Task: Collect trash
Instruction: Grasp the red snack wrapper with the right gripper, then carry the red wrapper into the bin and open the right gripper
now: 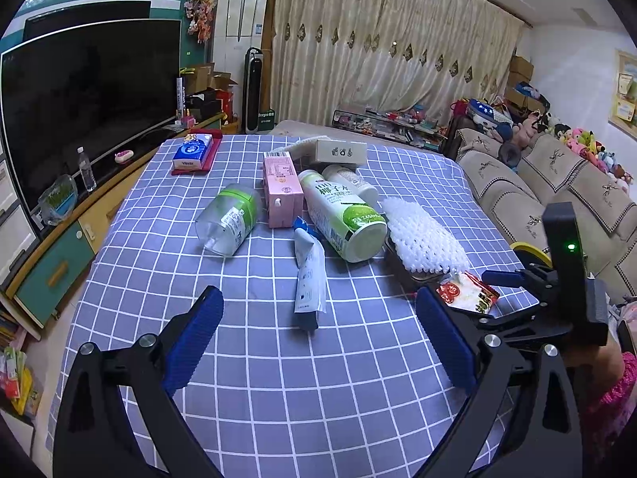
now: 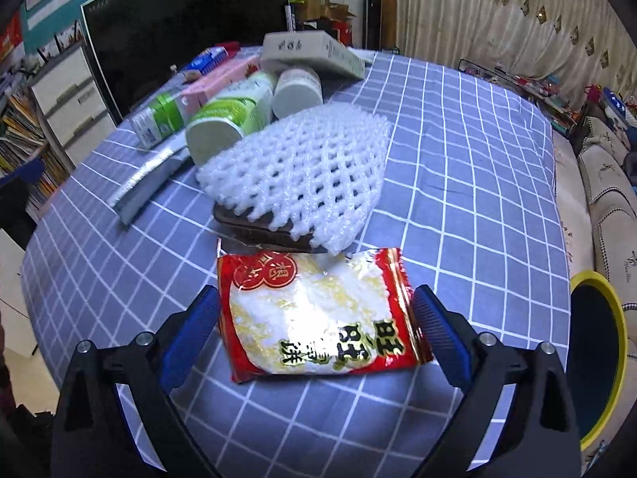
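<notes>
A red and white snack packet [image 2: 318, 318] lies flat on the blue checked tablecloth [image 2: 458, 159]. My right gripper [image 2: 316, 292] is open and straddles it, with a blue pad close to each side edge. My left gripper [image 1: 317, 294] is open over the cloth, with the flat end of a squeezed silver tube [image 1: 308, 275] between its fingertips and untouched. Behind the tube lie a clear bottle with a green label [image 1: 231, 219], a pink carton [image 1: 280, 191], a white and green drink bottle [image 1: 342, 215] and a white foam net [image 1: 422, 239].
A dark bin with a yellow rim [image 2: 597, 358] stands off the table's right edge. A grey box [image 1: 340, 151] and a tissue pack [image 1: 193, 153] sit at the far end. A television [image 1: 87, 99] is on the left and a sofa [image 1: 557, 183] on the right.
</notes>
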Demonstrator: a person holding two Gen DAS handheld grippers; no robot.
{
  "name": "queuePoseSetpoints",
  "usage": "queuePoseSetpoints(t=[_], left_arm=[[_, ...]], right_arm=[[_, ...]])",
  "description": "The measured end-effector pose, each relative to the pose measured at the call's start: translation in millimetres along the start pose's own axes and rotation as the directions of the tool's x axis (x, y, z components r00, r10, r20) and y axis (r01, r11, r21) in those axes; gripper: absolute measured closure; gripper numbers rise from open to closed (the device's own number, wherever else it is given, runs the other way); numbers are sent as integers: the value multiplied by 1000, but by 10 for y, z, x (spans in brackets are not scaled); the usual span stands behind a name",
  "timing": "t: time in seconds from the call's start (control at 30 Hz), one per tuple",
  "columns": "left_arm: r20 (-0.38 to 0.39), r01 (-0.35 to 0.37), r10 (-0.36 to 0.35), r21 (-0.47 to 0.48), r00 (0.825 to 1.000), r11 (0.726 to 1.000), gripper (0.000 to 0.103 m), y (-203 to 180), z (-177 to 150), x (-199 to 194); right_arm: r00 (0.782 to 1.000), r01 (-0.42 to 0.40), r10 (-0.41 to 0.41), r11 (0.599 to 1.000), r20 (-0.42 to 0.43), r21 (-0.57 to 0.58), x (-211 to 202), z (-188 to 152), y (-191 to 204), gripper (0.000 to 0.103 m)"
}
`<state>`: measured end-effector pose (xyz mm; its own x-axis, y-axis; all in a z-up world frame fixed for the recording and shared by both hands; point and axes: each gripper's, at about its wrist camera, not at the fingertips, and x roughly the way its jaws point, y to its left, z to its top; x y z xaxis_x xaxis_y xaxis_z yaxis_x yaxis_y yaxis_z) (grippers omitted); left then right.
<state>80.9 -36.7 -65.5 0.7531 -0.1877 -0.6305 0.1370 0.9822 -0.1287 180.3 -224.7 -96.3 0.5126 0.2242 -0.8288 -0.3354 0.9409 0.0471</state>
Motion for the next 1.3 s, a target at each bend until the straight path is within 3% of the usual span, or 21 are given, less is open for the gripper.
queuePoseSetpoints(t=[0.1, 0.17, 0.27, 0.33, 0.53, 0.7, 1.0, 1.17, 1.3], left_arm=[[-6, -1, 1, 0, 1000, 1000, 7, -16, -5, 19], [-9, -1, 1, -2, 1000, 1000, 7, -14, -13, 45], [-19, 3, -3, -7, 1000, 1000, 7, -2, -31, 89], [-26, 7, -8, -11, 1000, 1000, 7, 6, -45, 113], [-37, 8, -9, -17, 999, 1000, 7, 17, -79, 160], [-38, 5, -6, -25, 999, 1000, 7, 49, -104, 178], [-43, 6, -6, -14, 999, 1000, 7, 25, -106, 212], [-52, 13, -12, 0, 999, 1000, 7, -41, -106, 252], [-59, 16, -15, 13, 998, 1000, 7, -93, -100, 289]], right_arm=[[1000, -23, 24, 999, -13, 22, 50, -10, -46, 12], [999, -41, 41, 999, -10, 26, 45, -16, -52, 19], [998, -59, 59, 998, -10, 16, 15, -23, -24, 35], [998, -63, 63, 998, -8, 13, -9, -29, -1, 51], [998, -62, 62, 998, 2, 18, -98, -81, 11, 81], [997, -72, 71, 997, 33, 37, -251, -125, -14, 86], [984, -151, 147, 988, 97, 33, -741, -257, -64, 86], [986, -52, 28, 989, 167, 137, -1020, -325, -523, 86], [978, 81, -132, 954, 163, 290, -1080, -451, -1173, 86]])
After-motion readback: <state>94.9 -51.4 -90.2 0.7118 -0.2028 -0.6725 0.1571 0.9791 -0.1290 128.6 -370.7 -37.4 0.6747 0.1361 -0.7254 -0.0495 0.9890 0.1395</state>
